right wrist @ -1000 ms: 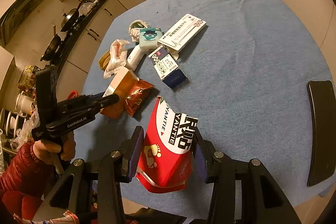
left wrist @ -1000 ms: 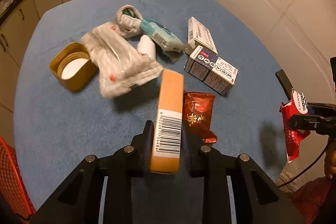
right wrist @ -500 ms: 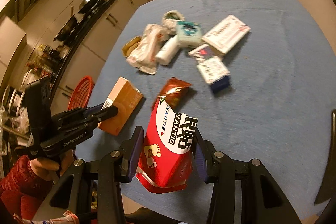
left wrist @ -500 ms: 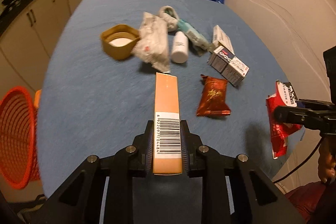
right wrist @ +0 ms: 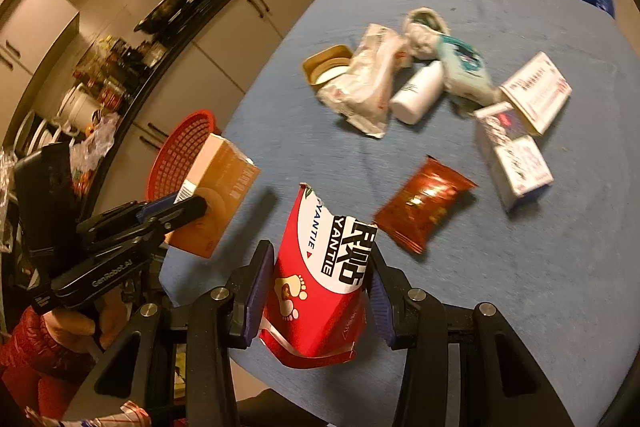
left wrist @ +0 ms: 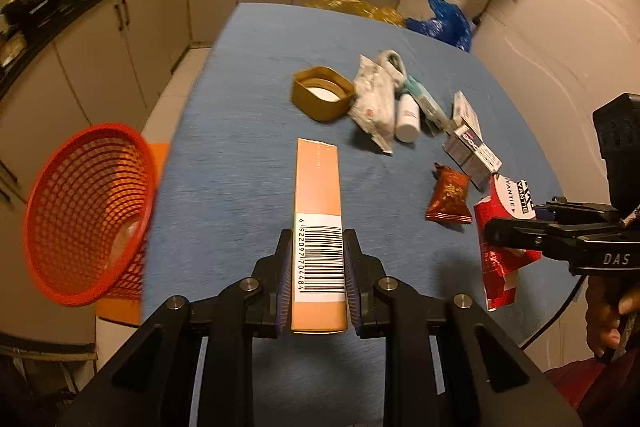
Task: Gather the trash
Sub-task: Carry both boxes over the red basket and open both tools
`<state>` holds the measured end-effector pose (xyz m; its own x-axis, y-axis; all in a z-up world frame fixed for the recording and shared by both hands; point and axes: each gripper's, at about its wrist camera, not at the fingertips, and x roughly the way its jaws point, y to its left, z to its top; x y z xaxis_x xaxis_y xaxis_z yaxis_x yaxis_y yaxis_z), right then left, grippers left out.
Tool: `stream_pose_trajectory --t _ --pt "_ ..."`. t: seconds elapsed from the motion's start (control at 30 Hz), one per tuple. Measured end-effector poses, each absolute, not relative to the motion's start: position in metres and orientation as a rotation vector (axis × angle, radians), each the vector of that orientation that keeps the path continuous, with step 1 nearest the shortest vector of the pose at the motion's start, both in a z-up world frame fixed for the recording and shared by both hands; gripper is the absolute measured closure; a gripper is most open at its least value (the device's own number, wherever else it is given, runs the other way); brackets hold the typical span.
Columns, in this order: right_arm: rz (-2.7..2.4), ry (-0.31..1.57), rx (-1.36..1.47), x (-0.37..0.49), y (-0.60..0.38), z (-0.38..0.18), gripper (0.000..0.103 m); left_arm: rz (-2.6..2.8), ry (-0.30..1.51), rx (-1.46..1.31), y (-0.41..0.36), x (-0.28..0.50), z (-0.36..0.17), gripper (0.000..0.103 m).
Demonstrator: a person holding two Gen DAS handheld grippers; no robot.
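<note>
My left gripper (left wrist: 318, 267) is shut on a long orange box (left wrist: 318, 195) with a barcode, held above the blue table (left wrist: 240, 131). From the right wrist view that same orange box (right wrist: 222, 183) sits in the left gripper (right wrist: 192, 205) in front of the red basket (right wrist: 180, 151). The red mesh basket (left wrist: 86, 215) stands off the table's left edge. My right gripper (right wrist: 316, 283) is shut on a torn red and white packet (right wrist: 320, 287); that packet (left wrist: 504, 251) hangs at the right in the left wrist view, pinched by the right gripper (left wrist: 504, 231).
On the table lie a dark red snack pouch (right wrist: 424, 207), a gold tin (left wrist: 322, 93), crumpled white wrappers (left wrist: 374, 103), a white bottle (right wrist: 418, 93), a teal pack (right wrist: 464, 71) and small cartons (right wrist: 516, 151). Kitchen cabinets (left wrist: 132, 23) run behind. A person's hand (left wrist: 608, 319) holds the right gripper.
Both grippers have swung leftward with their loads still held. The red basket has come fully into the left wrist view, and the pile of trash has slid to the right.
</note>
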<state>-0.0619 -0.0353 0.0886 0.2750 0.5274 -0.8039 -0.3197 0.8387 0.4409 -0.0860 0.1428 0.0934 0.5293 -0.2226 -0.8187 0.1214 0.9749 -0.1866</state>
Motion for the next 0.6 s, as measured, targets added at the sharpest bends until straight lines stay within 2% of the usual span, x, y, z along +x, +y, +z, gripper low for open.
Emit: stream_pose_trajectory --t 0.6 --pt "0.642 1.111 0.023 -0.042 0.059 0.122 0.054 -0.092 0.881 -0.198 0.219 -0.095 0.123 0.081"
